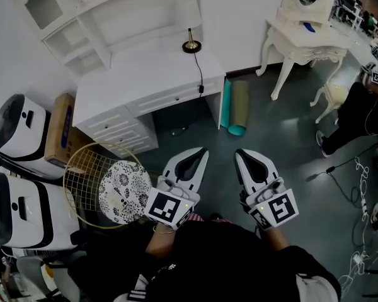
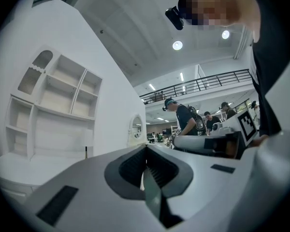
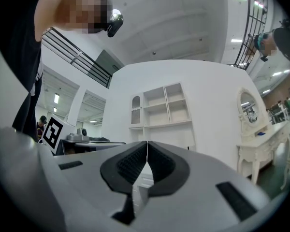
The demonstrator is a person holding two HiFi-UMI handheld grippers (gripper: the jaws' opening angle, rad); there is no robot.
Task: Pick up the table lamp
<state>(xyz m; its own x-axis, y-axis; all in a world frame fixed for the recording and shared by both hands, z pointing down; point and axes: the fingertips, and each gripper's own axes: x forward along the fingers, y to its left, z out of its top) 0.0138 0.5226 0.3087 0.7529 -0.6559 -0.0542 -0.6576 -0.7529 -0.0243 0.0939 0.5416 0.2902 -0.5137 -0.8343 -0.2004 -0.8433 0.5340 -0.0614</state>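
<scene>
No readable words, brands or numbers anywhere. Only black-and-white square code patterns, without letters or digits: left cube marker (image 1: 164,207) on the left gripper (image 1: 201,151) and right cube marker (image 1: 279,209) on the right gripper (image 1: 239,152), lower middle of the head view. Same patterns again at the right edge of the left gripper view (image 2: 248,124) and at the left edge of the right gripper view (image 3: 52,131). Blue strip (image 1: 67,126) on the cardboard box (image 1: 55,140), left of frame: print too small to read.
</scene>
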